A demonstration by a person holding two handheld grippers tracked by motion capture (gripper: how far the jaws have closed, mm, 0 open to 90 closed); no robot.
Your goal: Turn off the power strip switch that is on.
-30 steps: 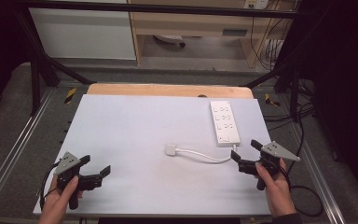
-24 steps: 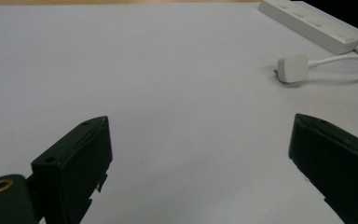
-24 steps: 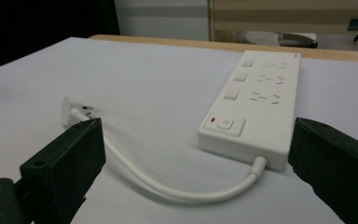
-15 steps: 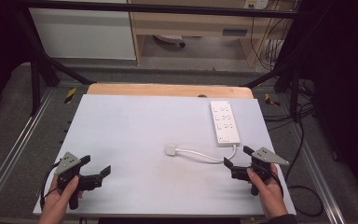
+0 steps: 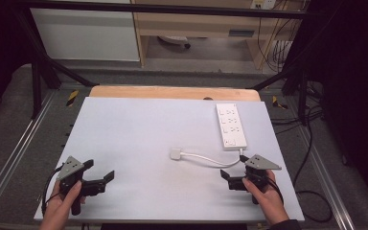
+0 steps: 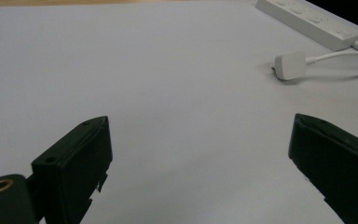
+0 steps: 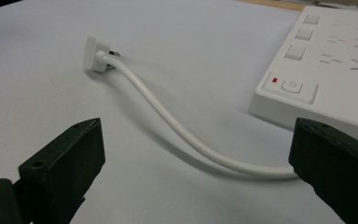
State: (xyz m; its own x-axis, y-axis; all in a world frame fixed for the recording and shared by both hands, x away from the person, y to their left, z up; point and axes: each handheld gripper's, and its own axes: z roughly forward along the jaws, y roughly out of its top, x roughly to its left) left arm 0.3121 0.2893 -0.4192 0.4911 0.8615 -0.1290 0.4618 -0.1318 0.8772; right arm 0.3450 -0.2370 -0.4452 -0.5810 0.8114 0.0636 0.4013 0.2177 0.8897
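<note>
A white power strip (image 5: 231, 126) lies at the right of the white tabletop (image 5: 139, 129). Its short white cable (image 5: 206, 160) curls left to a white plug (image 5: 176, 154) lying loose on the table. My right gripper (image 5: 230, 178) is open, low over the table just in front of the cable's bend. In the right gripper view the cable (image 7: 177, 126) runs between the open jaws (image 7: 196, 130), from the plug (image 7: 95, 53) to the strip (image 7: 326, 60). My left gripper (image 5: 99, 170) is open at the front left, holding nothing. In its view (image 6: 200, 128), the plug (image 6: 289, 65) lies far off.
A wooden strip (image 5: 172, 92) borders the table's far edge. Metal frame rails run along both sides, with dark cables (image 5: 311, 158) on the floor to the right. A cabinet (image 5: 86, 33) and shelving stand behind the table.
My right gripper has moved left and toward the table's front edge, from beside the strip's near end to in front of the cable. The left gripper has not moved.
</note>
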